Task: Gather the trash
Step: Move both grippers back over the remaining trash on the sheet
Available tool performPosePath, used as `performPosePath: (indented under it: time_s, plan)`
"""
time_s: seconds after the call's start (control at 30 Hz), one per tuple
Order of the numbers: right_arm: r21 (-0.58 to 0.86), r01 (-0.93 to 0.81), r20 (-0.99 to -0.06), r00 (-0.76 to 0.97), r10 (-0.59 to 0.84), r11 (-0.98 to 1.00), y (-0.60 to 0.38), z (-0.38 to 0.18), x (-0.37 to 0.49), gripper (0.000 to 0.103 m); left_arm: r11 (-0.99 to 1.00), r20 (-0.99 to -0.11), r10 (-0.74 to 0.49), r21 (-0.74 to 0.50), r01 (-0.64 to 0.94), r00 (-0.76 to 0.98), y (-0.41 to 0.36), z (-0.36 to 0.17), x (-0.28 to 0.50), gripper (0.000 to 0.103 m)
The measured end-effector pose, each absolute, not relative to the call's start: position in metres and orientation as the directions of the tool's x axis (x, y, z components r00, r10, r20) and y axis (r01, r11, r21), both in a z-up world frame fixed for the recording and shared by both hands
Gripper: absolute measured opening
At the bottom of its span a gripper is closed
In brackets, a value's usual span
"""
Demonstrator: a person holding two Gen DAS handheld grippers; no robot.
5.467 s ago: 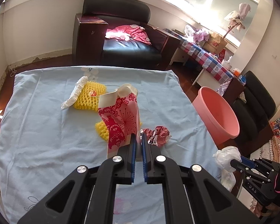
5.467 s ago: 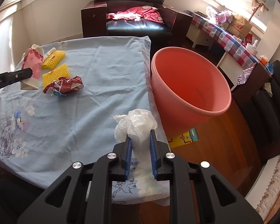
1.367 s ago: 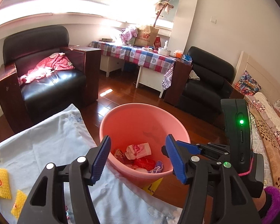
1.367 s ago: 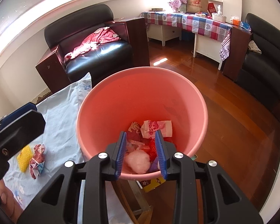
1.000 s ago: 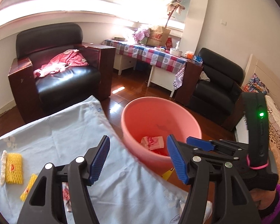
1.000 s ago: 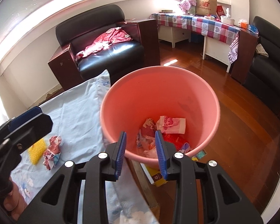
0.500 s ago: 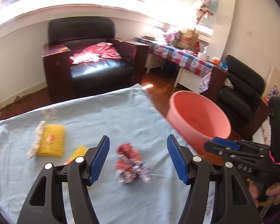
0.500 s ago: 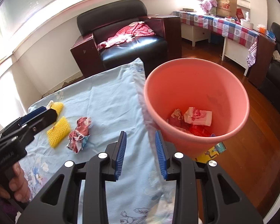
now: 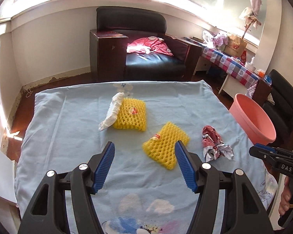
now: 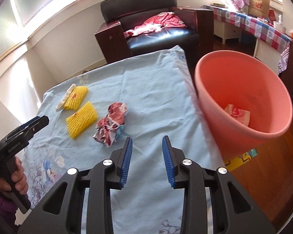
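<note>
On the light blue cloth lie two yellow foam nets, a near one and a far one, a white foam strip and a crumpled red wrapper. My left gripper hangs open over the cloth, its right finger just in front of the near net. My right gripper is open and empty above the cloth, just right of and nearer than the crumpled wrapper. The pink bin stands off the table's right edge with a red-and-white carton inside.
A black armchair with a pink garment stands behind the table. A checked-cloth side table and another black chair are at the right. Wooden floor lies below the bin. A hand holds the left gripper's handle.
Both grippers have swung from over the bin leftward to above the cloth. The left one now faces the foam nets and has sunk a little. Both stay open and empty.
</note>
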State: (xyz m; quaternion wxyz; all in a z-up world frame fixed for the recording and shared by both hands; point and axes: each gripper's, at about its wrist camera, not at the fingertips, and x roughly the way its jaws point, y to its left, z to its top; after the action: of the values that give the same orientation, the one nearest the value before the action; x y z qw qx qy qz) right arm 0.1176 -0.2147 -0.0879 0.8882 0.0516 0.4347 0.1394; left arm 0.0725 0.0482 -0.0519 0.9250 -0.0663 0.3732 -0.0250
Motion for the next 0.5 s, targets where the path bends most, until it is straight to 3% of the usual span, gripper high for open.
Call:
performPosePath:
  time_s: [0.5]
  plan:
    - [0.221, -0.269, -0.765, 0.549, 0.338, 0.938, -0.196, -0.094, 0.116, 0.032, 0.993, -0.683, -0.012, -0.094, -0.071, 0.730, 0.075, -0.060, 0.114, 0.061]
